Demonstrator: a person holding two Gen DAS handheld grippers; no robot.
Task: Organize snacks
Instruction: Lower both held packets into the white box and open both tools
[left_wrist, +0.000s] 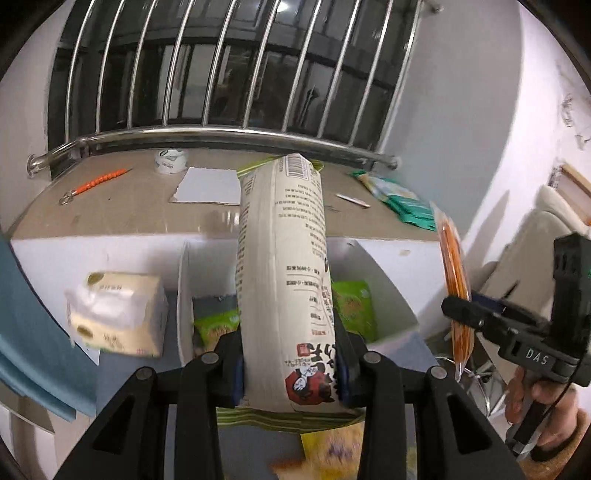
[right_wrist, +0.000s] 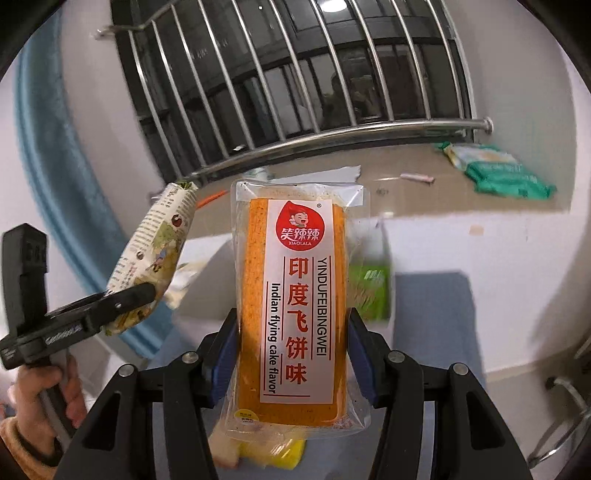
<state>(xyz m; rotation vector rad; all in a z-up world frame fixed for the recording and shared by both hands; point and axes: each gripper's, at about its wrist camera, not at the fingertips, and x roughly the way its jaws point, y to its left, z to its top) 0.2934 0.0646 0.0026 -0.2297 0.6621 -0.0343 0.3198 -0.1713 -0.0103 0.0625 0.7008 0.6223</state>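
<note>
- Left gripper (left_wrist: 290, 365) is clamped on a cream bag (left_wrist: 282, 266), held near its bottom end; the bag sticks out forward past the fingers, above a white box (left_wrist: 373, 266).
- Right gripper (right_wrist: 291, 354) is clamped on an orange pack (right_wrist: 295, 295), held by its long edges and standing upright ahead of the jaws.
- Green packs (left_wrist: 354, 302) are seen already lying in the box, below and ahead of the left gripper.
- Teal packs (left_wrist: 402, 203) lie on the sill (left_wrist: 122, 218), far ahead and right of the left gripper, not yet sorted.
- A tissue pack (left_wrist: 118, 314) sits left of the box, apart from it.
- Risk: the cream bag is gripped low with most of it unsupported, so it may tip or slide out if swung fast.
- Risk: the orange pack's film looks slick and thin; it could slip or be crushed.
- Risk: both loads are close together; a clash at the box opening is likely if both are lowered at once.
- Box dividers may be caught by a long bag.
</note>
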